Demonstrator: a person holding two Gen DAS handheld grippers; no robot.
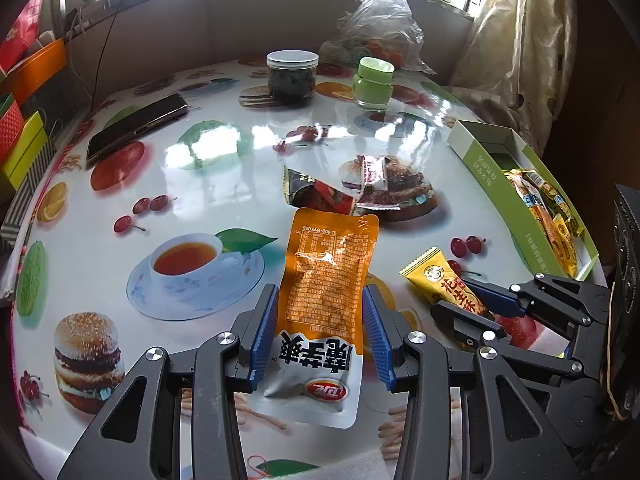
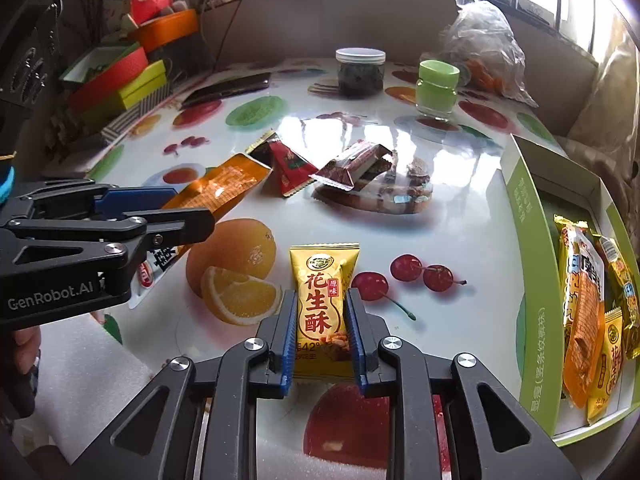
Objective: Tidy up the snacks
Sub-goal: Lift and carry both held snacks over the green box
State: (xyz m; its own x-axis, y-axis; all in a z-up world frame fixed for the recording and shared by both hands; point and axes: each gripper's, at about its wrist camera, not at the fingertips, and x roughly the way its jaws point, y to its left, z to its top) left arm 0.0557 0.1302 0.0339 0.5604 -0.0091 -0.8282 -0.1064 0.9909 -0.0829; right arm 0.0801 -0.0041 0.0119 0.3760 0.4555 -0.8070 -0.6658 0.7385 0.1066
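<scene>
Each hand-held gripper is clamped on a snack, the left hand-held gripper point(image 1: 320, 334) on an orange pouch point(image 1: 328, 280), the right hand-held gripper point(image 2: 322, 338) on a yellow peanut-crisp packet point(image 2: 322, 304), likely bound for the green box point(image 2: 524, 248).

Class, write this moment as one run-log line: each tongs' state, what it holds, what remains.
left tongs: shut on orange packet | right tongs: shut on yellow packet | remaining: two dark packets | box: partly filled

A dark phone point(image 1: 136, 128) lies at the upper left of a fruit-printed tablecloth point(image 1: 208, 184). Near the top centre stand a white-lidded jar point(image 1: 292, 78) and a green-capped jar point(image 1: 373, 82), a crumpled plastic bag point(image 1: 380, 28) behind them.
</scene>
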